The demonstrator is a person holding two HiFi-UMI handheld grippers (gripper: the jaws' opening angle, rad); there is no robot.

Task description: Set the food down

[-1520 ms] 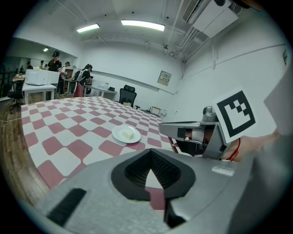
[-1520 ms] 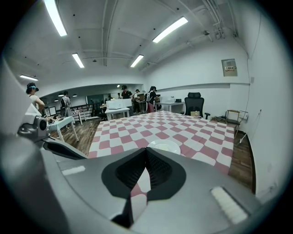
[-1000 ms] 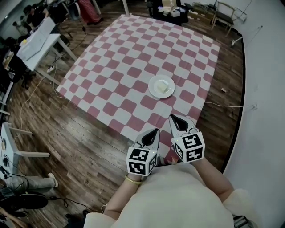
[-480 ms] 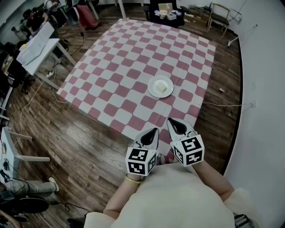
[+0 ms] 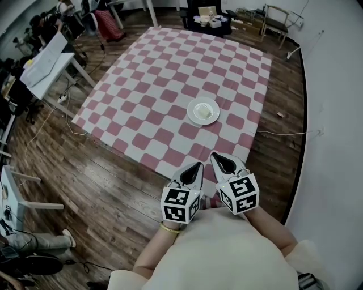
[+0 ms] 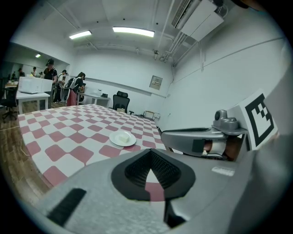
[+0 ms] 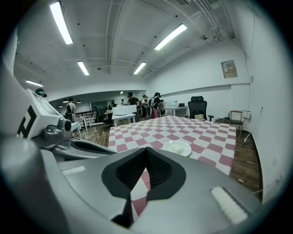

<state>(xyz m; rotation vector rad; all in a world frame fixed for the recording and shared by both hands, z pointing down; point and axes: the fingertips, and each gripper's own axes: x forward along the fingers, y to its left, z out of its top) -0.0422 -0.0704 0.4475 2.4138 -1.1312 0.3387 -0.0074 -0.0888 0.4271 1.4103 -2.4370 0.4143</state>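
Observation:
A white plate [image 5: 203, 111] with a pale block of food [image 5: 205, 112] sits on the red-and-white checked cloth [image 5: 142, 102], near the cloth's right side. Both grippers hang close to the person's body, at the cloth's near edge and well short of the plate. The left gripper [image 5: 193, 171] is shut and holds nothing. Beside it, the right gripper [image 5: 223, 161] is shut and empty too. In the left gripper view the plate [image 6: 122, 138] lies ahead beyond the shut jaws [image 6: 150, 152], with the right gripper [image 6: 201, 139] alongside. The right gripper view shows the plate [image 7: 177, 147] past its closed jaws [image 7: 146, 151].
The cloth lies on a wooden floor [image 5: 102, 187]. White tables [image 5: 48, 56] stand at the left, with people near them. A low black table with boxes [image 5: 207, 17] and a chair [image 5: 278, 20] are at the far end. A white wall [image 5: 334, 141] and a cable [image 5: 283, 133] run along the right.
The right gripper has drawn back a little toward the person. The left gripper has barely moved. Both stay shut and empty, and the plate rests where it was.

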